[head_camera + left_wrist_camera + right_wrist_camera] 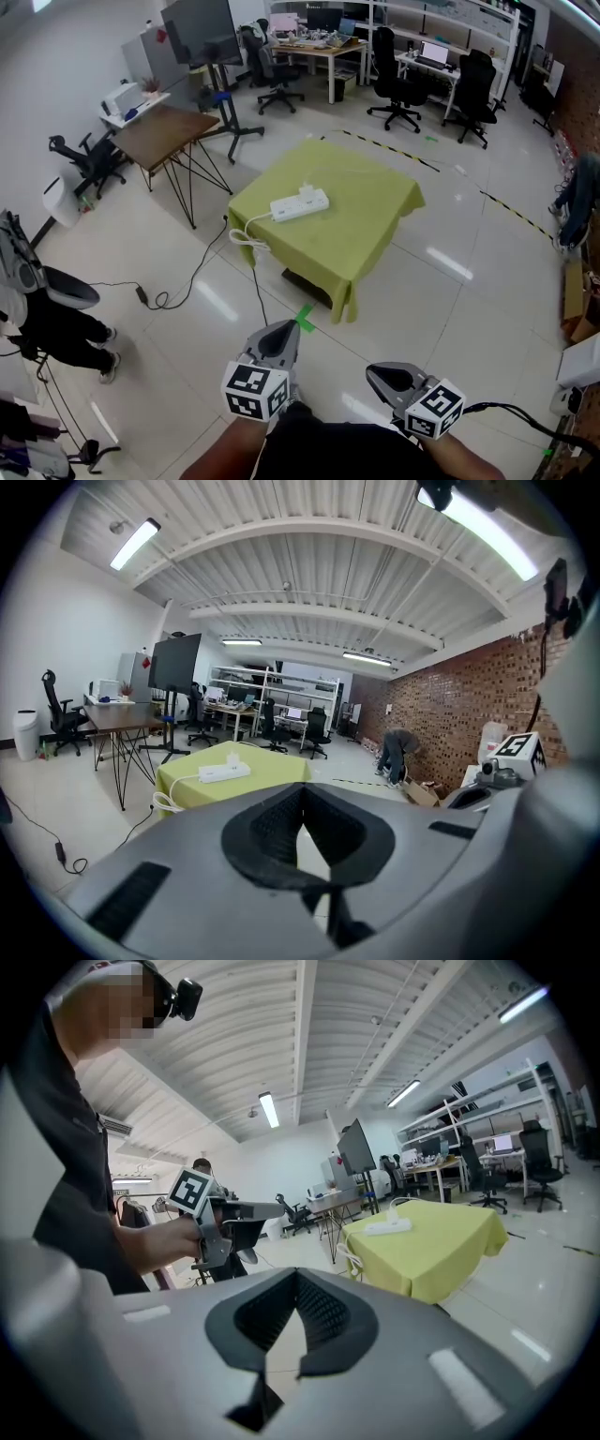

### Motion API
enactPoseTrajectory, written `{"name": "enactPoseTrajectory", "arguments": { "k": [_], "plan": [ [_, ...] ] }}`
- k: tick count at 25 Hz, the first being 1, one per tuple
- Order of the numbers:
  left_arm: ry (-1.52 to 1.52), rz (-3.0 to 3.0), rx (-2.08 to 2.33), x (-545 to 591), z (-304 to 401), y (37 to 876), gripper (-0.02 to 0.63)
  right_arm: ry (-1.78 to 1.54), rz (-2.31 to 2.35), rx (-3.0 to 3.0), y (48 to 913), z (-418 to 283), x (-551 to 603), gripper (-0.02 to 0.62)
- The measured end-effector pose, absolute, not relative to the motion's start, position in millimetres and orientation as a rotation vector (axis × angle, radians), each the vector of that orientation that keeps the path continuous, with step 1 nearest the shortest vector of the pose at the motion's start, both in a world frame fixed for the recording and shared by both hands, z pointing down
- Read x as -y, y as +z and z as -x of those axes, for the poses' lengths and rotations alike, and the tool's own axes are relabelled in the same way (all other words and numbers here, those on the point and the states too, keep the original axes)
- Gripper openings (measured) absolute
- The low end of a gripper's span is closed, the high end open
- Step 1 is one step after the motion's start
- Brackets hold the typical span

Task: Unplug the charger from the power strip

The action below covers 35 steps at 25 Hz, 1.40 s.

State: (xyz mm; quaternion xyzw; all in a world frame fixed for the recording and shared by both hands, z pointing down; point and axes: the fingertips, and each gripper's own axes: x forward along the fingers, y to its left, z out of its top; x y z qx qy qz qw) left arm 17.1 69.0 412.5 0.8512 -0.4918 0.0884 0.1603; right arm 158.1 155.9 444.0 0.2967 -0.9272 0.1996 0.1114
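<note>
A white power strip (300, 203) lies on the table under a yellow-green cloth (366, 225), a few steps ahead of me. A white charger (307, 191) stands plugged into the strip's top. The strip's white cable (246, 239) hangs in loops off the table's left edge. My left gripper (284, 328) and right gripper (380, 375) are held low in front of my body, far short of the table, both shut and empty. The strip (223, 772) shows in the left gripper view beyond the shut left gripper (302, 803). In the right gripper view the strip (388, 1227) sits past the right gripper (297, 1293).
A brown desk (169, 131) and a screen on a stand (202, 33) are left of the table. A black cable (169, 295) trails over the floor. A person (47, 319) sits at far left. Office chairs and desks line the back. Green tape (305, 319) marks the floor.
</note>
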Motion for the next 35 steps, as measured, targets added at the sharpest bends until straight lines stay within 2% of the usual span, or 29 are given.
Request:
{"name": "enactPoseTrajectory", "arguments": {
  "k": [20,29,35],
  "plan": [
    [0.281,-2.514,1.255,28.6,93.5,426.4,0.006,0.503,-0.907,2.709,440.9,-8.9,-21.5,0.003],
    [0.239,-2.435,1.321,47.4,136.7,436.5,0.006,0.413,-1.006,2.630,455.4,-0.7,54.2,0.005],
    [0.251,-2.365,1.445,76.2,176.7,434.9,0.006,0.362,-1.073,2.535,484.8,-7.0,144.5,0.060]
  ]
}}
